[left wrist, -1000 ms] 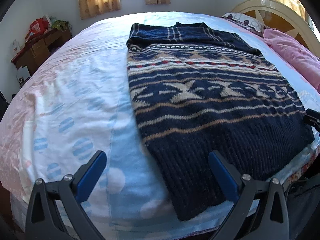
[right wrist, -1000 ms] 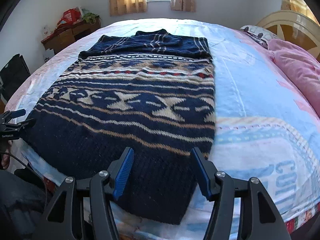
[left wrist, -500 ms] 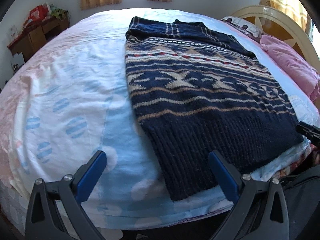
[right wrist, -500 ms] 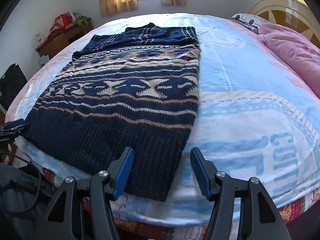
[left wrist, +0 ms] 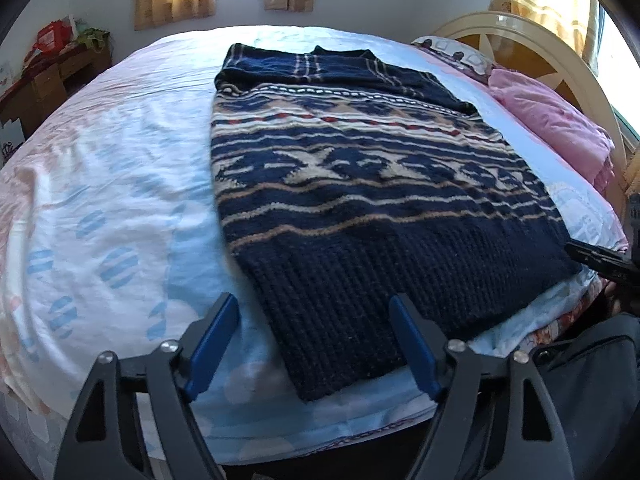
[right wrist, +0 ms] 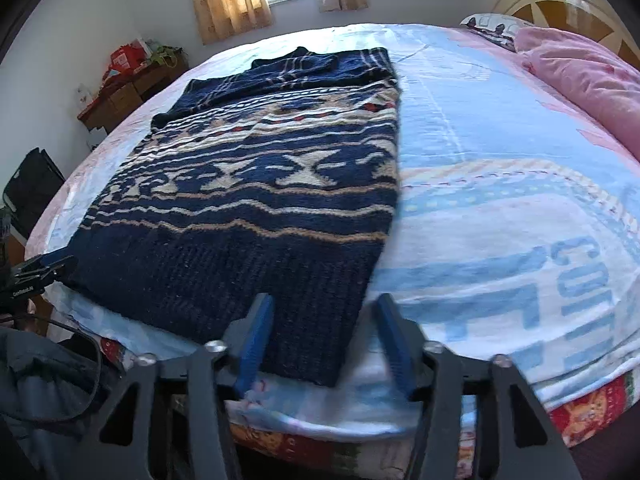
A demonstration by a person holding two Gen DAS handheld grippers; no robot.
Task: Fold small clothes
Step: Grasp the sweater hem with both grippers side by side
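Note:
A navy knitted sweater (left wrist: 360, 200) with cream and tan patterned bands lies flat on the bed, hem toward me, sleeves folded in at the far end. It also shows in the right wrist view (right wrist: 256, 200). My left gripper (left wrist: 314, 344) is open, its jaws straddling the hem's near left corner just above it. My right gripper (right wrist: 326, 340) is open, its jaws straddling the hem's near right corner. The right gripper's tip (left wrist: 596, 258) shows at the right edge of the left wrist view; the left gripper's tip (right wrist: 44, 266) shows at the left edge of the right wrist view.
The bed has a light blue and pink printed sheet (left wrist: 112, 200). A pink quilt (right wrist: 580, 68) and a cream headboard (left wrist: 532, 44) lie at the right. A wooden desk (left wrist: 44, 76) with clutter stands far left. A dark bag (left wrist: 592, 380) is by the bed's near edge.
Both grippers have dropped lower and moved in toward the sweater's hem corners. Both stay open. The sweater has not moved.

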